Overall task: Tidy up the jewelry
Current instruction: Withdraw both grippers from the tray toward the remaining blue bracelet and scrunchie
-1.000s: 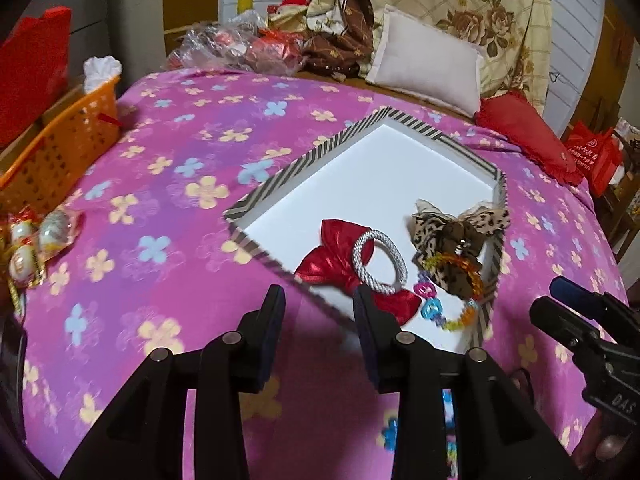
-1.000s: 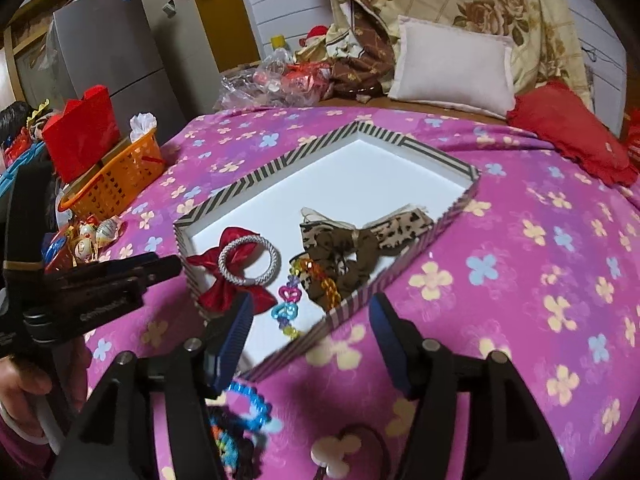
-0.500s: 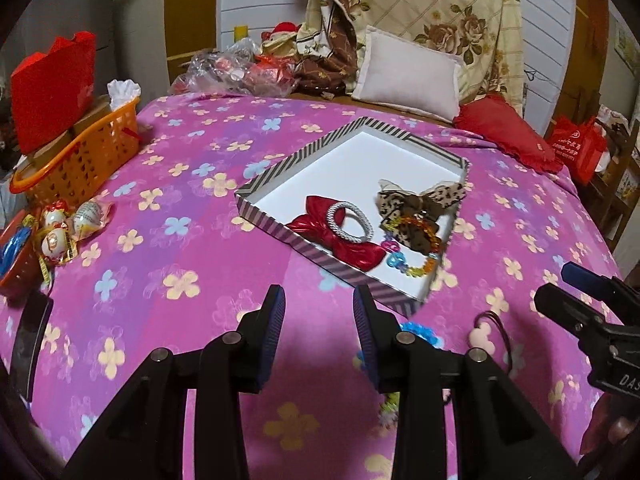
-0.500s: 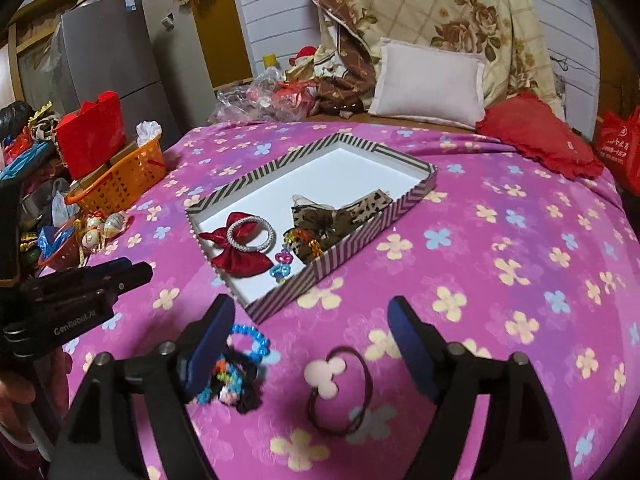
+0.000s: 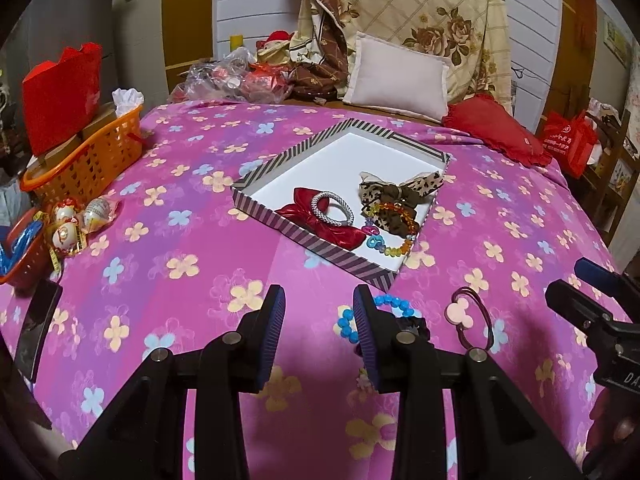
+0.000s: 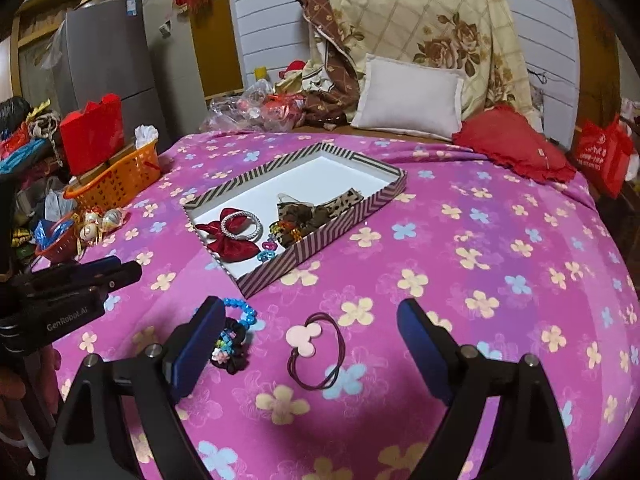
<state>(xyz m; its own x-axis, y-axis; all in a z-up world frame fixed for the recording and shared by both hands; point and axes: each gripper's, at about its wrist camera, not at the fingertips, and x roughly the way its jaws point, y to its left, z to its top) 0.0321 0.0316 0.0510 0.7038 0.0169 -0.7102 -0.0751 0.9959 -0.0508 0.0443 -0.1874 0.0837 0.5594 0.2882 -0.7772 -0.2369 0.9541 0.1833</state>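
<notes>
Nearest to you: the right gripper [image 6: 310,354] is spread wide and holds nothing. The hair tie [image 6: 316,354] lies on the bedspread [image 6: 480,240] directly between its fingers, touching neither.

Hair tie: judged very light, limp and stretchy; a thin dark elastic loop with a flat pink mouse-head charm [image 6: 304,336]. The cord looks too thin to pinch reliably, so take hold at the charm, the only stiff part, or where the doubled cords meet it. Loop lies flat, long axis running from near you towards the far right, charm at its left side.

Just left: a black scrunchie [image 6: 232,350] and a blue bead bracelet [image 6: 242,312] beside the right gripper's left finger.

The left gripper [image 5: 318,328] is partly open, empty, near the bracelet.

Farther: the striped box [image 6: 332,232] already holds a red bow [image 6: 230,242], a silver band [image 6: 242,228], a leopard bow [image 6: 316,210] and a bead chain [image 6: 280,236]. Its long axis runs from near left to far right.
</notes>
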